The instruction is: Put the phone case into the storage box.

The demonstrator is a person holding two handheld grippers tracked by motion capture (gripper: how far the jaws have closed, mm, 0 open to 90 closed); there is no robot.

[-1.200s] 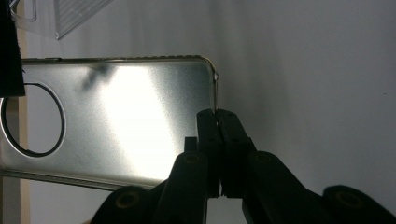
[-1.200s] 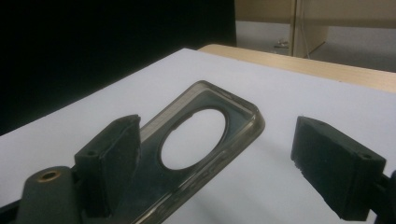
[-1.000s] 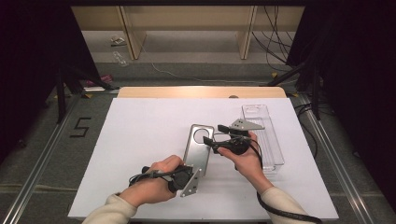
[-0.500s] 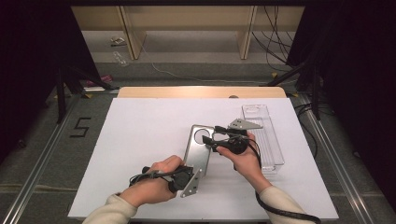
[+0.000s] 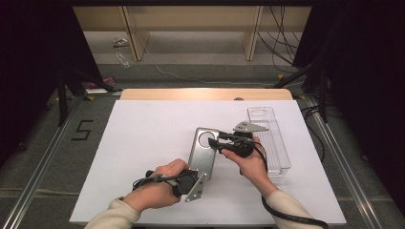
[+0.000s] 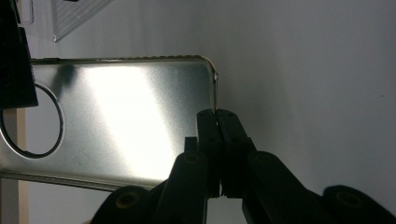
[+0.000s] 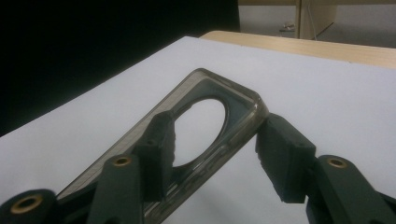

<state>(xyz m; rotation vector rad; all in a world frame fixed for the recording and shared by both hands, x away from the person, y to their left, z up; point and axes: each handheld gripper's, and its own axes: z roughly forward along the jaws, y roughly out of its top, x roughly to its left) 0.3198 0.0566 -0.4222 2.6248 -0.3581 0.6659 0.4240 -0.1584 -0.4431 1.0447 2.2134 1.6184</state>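
A silvery phone case point(image 5: 202, 155) with a round hole lies on the white table, tilted up a little at its near end. My left gripper point(image 5: 202, 174) is shut on the case's near rim point(image 6: 215, 88); its jaws point(image 6: 217, 114) pinch the thin edge. My right gripper point(image 5: 213, 140) reaches in from the right to the case's far end. In the right gripper view one jaw sits inside the case point(image 7: 243, 100) by the hole and the other just outside the corner. The right gripper point(image 7: 217, 126) has just been closing with the case wall between its jaws, and the inner pad still stands off it.
A clear plastic tray point(image 5: 274, 143) lies to the right of the case, behind my right hand, and appears at the top left point(image 6: 74, 14) in the left gripper view. The white table point(image 5: 143, 129) has free room on its left half. A wooden edge runs along the back.
The right gripper's jaws have narrowed around the far end of the case. Both hands and the case have stayed in place.
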